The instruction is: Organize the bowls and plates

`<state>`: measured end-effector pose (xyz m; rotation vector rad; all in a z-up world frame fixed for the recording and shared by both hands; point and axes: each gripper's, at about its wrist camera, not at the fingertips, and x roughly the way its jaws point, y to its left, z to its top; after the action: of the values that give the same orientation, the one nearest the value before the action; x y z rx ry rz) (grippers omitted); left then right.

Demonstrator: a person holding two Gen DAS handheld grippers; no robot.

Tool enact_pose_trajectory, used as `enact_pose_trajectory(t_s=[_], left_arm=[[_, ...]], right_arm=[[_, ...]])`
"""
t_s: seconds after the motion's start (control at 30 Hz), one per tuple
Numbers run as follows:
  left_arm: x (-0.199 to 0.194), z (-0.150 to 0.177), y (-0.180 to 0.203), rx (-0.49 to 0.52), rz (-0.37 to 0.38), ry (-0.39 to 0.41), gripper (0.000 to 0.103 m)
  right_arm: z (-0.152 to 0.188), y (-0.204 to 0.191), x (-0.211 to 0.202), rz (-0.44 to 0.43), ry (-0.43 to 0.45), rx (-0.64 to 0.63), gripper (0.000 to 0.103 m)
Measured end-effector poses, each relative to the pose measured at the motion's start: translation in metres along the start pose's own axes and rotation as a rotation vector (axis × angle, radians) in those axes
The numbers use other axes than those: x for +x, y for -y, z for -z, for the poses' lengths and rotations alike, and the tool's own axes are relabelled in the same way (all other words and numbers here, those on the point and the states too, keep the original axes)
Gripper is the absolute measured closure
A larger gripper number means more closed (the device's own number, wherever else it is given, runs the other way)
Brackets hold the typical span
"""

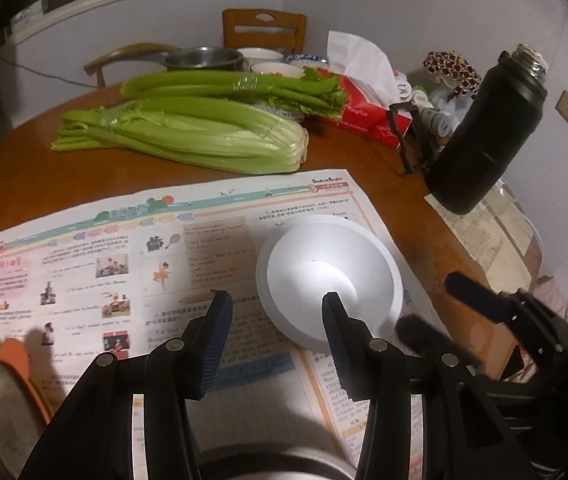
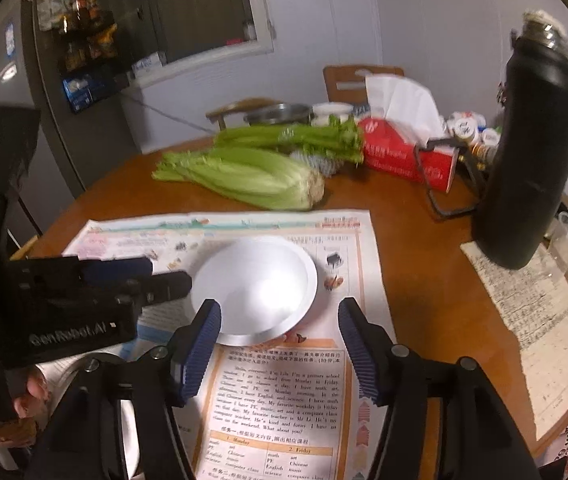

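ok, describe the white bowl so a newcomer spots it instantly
On the round wooden table a newspaper lies spread. The white bowl sits on it, upright, nearer than the celery. It is the only plain white dish on the paper.

Both wrist views share white bowl (image 1: 330,280), close

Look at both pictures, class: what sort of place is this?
Probably a home kitchen or dining area: a round wooden table holding celery, a tissue box and a white bowl, with a fridge behind.

White bowl (image 2: 255,285) on newspaper (image 2: 284,380), just beyond gaping right tongs (image 2: 280,312).
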<state>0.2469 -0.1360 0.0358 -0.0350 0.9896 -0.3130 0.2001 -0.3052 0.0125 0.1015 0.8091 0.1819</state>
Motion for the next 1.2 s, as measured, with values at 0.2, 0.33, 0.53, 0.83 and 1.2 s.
enact_pose_trajectory(t_s=[0.2,0.33,0.53,0.83,1.2], left_arm=[[0.019,-0.005,-0.002,0.002,-0.001,-0.034,0.055],[0.030,-0.007,-0.001,0.012,-0.004,-0.057,0.055],[0.044,-0.007,-0.005,-0.003,-0.010,-0.085,0.055],[0.055,-0.005,-0.007,-0.021,0.030,-0.125,0.055],[0.046,-0.003,-0.006,-0.021,0.059,-0.111,0.059]], right_arm=[[0.003,0.007,0.027,-0.013,-0.073,0.037,0.042],[0.003,0.010,0.038,-0.001,-0.091,0.046,0.043],[0.003,0.006,0.049,-0.011,-0.109,0.028,0.042],[0.005,-0.003,0.058,-0.060,-0.145,0.017,0.042],[0.006,-0.012,0.053,-0.076,-0.139,0.011,0.043]])
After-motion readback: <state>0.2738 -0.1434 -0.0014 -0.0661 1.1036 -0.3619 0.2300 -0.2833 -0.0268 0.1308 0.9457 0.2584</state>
